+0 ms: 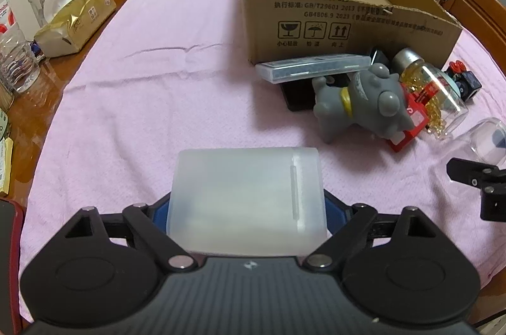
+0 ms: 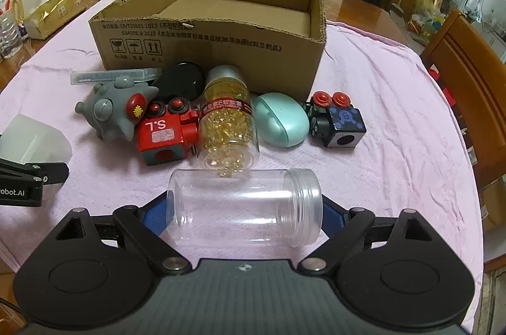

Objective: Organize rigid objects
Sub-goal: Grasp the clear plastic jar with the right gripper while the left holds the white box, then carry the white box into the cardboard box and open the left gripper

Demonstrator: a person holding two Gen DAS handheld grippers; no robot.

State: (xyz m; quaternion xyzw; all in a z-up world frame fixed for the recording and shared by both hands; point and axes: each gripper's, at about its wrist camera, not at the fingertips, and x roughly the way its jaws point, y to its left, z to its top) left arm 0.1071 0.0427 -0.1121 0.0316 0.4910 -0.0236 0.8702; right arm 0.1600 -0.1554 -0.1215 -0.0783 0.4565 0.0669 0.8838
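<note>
Frosted box (image 1: 246,202) hides left fingertips

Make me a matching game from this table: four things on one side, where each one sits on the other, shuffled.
Things
1. frosted box
2. clear jar
3. capsule bottle
4. mint case

Places
A. between the capsule bottle and the black cube toy
B. between the right gripper's fingers
C. between the left gripper's fingers
D. lying between the red cube toy and the mint case

Pairs: 1-C, 2-B, 3-D, 4-A
</note>
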